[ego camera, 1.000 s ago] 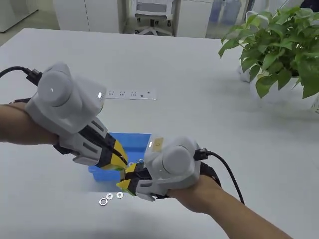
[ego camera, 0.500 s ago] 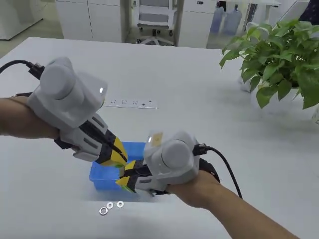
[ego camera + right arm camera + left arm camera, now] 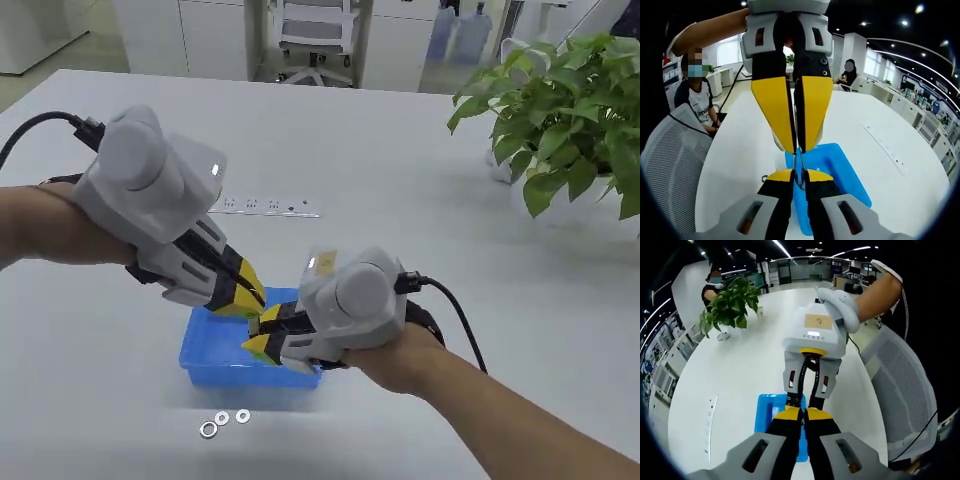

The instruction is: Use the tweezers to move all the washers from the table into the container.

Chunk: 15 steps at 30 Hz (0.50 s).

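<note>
Over the blue container point(image 3: 212, 362), at the 6 o'clock part of the white table point(image 3: 420, 230), the two grippers meet tip to tip. From 10 o'clock comes the left gripper point(image 3: 250, 297), its jaws pressed together on the thin metal tweezers point(image 3: 799, 172). From 4 o'clock comes the right gripper point(image 3: 258, 338), and its yellow tips clench the same tweezers. Three washers point(image 3: 222, 419) lie on the table just outside the container, at its 6 o'clock side.

Head view looks down from close above, container point(image 3: 228, 370) at 7 o'clock; left and right gripper views face each other nose-to-nose just over it, sharing it at 7 and 5 o'clock.
</note>
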Available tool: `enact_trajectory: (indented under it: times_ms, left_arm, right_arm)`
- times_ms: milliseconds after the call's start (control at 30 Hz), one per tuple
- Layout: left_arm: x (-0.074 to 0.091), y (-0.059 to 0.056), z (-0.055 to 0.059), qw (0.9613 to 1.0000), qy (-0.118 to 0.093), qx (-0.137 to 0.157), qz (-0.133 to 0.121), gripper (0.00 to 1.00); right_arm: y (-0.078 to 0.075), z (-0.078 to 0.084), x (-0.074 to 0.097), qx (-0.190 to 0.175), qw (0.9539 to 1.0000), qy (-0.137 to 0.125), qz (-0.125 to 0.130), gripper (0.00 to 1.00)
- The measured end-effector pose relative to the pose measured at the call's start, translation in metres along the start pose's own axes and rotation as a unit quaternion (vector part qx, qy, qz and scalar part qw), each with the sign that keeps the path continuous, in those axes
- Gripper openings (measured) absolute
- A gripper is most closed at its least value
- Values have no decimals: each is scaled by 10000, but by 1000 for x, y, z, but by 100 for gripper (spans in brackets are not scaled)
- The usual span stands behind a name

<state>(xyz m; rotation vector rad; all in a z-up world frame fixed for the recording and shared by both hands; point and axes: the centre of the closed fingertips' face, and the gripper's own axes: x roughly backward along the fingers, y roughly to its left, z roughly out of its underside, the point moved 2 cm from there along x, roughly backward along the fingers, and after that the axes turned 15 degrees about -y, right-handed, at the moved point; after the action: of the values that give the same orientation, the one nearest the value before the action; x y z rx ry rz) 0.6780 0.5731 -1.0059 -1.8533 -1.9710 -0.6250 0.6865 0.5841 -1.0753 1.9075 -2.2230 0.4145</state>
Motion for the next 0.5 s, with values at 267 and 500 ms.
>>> enact_trajectory:
  times_ms: [267,500]
  left_arm:
    - [-7,13,11,10000,40,29,19,5]
    - [-12,22,23,9999,107,71,61,5]
  right_arm:
    - [-12,12,-8,6,10000,9,-42,10]
    - [-19,22,-16,-65,10000,27,-55,10]
